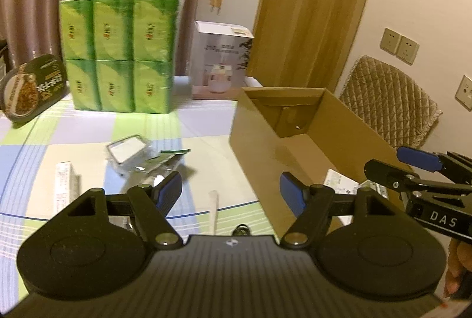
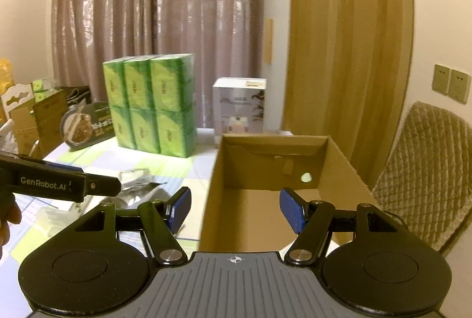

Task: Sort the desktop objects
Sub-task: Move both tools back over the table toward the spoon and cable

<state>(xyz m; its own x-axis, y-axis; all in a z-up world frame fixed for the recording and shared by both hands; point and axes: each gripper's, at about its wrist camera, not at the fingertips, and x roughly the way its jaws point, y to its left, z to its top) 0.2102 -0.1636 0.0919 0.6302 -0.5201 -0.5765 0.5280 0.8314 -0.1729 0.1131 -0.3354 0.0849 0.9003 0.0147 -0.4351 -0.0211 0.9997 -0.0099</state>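
Both our left gripper and right gripper hang open and empty beside the cardboard box, ready to collect counter clutter.

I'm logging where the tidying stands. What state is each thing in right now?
Left claw: open, nothing between the fingers.
Right claw: open, holding nothing.
Cardboard box: open at the top, upright.
Green tissue pack: upright, wrapped.
White product box: upright, closed.
Clear plastic packet: crumpled, lying on the table.
White tube: lying flat.
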